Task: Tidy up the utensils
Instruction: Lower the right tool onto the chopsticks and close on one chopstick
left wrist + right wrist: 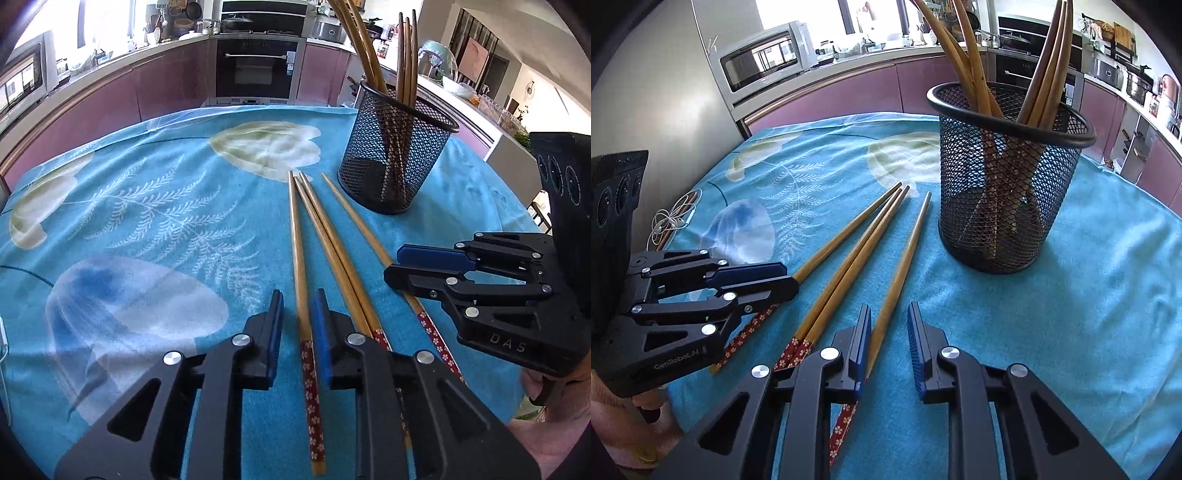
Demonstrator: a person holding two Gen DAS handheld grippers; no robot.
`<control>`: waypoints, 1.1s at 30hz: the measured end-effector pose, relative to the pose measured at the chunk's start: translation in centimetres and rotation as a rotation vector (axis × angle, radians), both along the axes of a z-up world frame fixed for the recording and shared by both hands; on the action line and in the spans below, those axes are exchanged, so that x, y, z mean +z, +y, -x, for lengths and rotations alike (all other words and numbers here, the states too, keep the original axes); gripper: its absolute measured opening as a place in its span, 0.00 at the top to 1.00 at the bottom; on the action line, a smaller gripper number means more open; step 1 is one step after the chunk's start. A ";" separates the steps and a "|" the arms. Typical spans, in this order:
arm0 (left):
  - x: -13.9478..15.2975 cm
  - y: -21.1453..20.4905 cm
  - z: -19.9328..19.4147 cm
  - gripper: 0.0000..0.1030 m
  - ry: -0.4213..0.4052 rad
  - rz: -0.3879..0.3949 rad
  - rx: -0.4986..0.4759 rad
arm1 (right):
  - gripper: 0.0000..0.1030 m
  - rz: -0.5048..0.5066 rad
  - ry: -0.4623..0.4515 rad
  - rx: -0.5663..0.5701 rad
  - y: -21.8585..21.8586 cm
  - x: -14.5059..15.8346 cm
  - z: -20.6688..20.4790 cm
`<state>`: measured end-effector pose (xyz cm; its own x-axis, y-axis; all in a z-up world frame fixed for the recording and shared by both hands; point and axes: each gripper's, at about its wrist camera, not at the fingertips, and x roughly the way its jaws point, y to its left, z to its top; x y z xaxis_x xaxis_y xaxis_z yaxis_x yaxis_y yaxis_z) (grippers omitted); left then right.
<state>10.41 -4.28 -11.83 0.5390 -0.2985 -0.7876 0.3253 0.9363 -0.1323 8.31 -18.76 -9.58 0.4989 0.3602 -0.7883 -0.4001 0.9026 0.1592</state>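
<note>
Several wooden chopsticks with red flowered ends lie side by side on the blue cloth. The leftmost chopstick runs between the jaws of my left gripper, which stand narrowly apart with a gap on each side of it. My right gripper sits low over the rightmost chopstick. That stick lies slantwise between its slightly parted jaws and slips under the left finger. Each gripper shows from the side in the other view: the right gripper and the left gripper. A black mesh holder with several chopsticks upright stands just beyond.
A blue flowered cloth covers the table up to its edges. A white coiled cable lies at the table's left edge. A hand holds the right gripper's handle. Kitchen counters, an oven and a microwave stand behind.
</note>
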 end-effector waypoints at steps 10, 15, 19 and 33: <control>-0.1 -1.5 -2.6 0.81 -0.020 -0.061 -0.009 | 0.81 0.014 -0.018 -0.014 0.7 -0.1 -1.7; -0.1 -2.0 -3.6 0.86 -0.021 -0.062 0.002 | 0.84 0.002 -0.018 -0.024 0.7 -0.1 -2.1; -0.1 -2.1 -4.0 0.92 -0.012 -0.045 0.016 | 0.92 -0.047 0.005 -0.040 -0.1 -0.1 -2.3; 1.4 -1.5 -2.6 0.93 -0.036 0.010 0.038 | 0.94 -0.128 -0.005 -0.028 -1.2 1.3 -1.1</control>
